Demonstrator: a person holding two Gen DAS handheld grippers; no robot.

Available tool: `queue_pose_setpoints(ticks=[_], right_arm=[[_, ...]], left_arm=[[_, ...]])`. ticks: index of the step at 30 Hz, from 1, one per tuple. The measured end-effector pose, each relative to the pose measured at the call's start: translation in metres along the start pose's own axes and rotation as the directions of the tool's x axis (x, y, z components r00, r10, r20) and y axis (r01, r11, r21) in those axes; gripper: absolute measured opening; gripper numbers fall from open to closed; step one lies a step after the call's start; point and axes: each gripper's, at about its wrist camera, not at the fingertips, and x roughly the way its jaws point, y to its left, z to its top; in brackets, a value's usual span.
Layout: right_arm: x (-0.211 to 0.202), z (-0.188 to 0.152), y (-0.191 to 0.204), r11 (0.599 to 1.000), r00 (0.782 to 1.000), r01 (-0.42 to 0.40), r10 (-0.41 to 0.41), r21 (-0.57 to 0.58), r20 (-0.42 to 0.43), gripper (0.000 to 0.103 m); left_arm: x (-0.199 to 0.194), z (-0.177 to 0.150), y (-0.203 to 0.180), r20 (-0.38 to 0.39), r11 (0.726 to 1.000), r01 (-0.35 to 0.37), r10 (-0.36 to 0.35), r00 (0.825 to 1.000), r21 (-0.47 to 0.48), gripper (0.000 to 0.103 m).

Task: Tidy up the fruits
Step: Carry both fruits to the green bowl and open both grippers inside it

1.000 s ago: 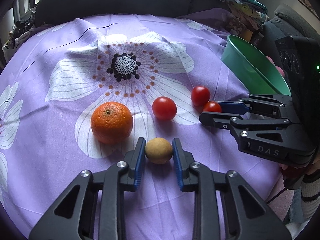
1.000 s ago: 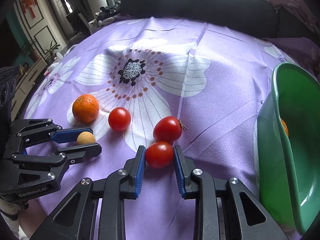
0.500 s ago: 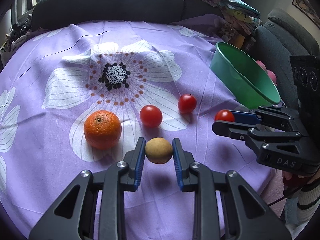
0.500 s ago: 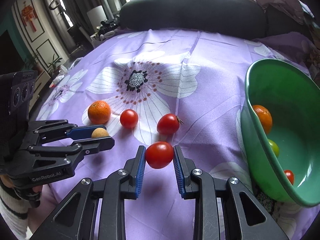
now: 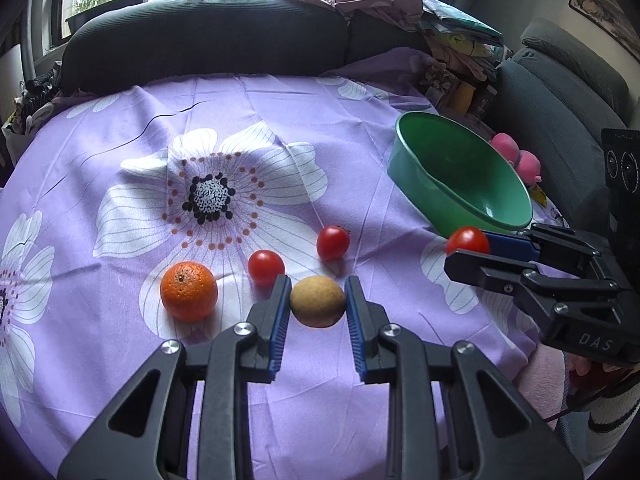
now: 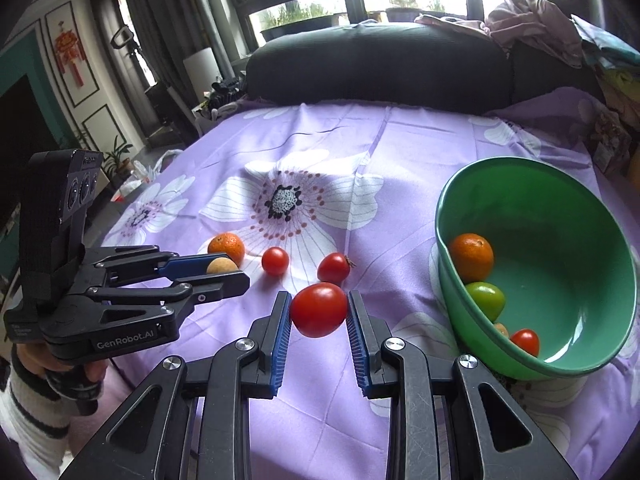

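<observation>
My left gripper point(image 5: 318, 302) is shut on a small tan round fruit point(image 5: 317, 301), held above the purple flowered cloth point(image 5: 120, 128). My right gripper point(image 6: 319, 311) is shut on a red tomato point(image 6: 319, 310), also lifted off the cloth. On the cloth lie an orange point(image 5: 188, 297) and two red tomatoes point(image 5: 265, 267) point(image 5: 333, 242). To the right stands a green bowl point(image 6: 600, 216) tilted toward me, holding an orange point(image 6: 471, 257), a green fruit point(image 6: 485, 299), a red tomato point(image 6: 525, 341) and a small tan fruit. In the left wrist view the right gripper point(image 5: 466, 250) hangs just in front of the bowl point(image 5: 416, 184).
A dark sofa back point(image 5: 208, 36) runs behind the table, with piled clothes point(image 5: 376, 4) at its right end. Pink objects point(image 5: 516, 154) lie behind the bowl. A grey armchair point(image 5: 560, 104) stands at the right. A hand in a striped sleeve point(image 6: 36, 408) holds the left gripper.
Both grippers have risen from the cloth with their fruits. The right one has also swung toward the green bowl, whose inside has come into view.
</observation>
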Motion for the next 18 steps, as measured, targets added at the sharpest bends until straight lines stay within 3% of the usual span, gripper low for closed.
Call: queue_pose_setpoints(ticks=[18], right_arm=[[-0.048,-0.007,-0.054,0.992,0.991,0.060,-0.072,0.110,0.115,0.029]], left_arm=[[0.015,0.043,-0.069,0.027,0.992,0.048,-0.051,0.998,0.118,0.027]])
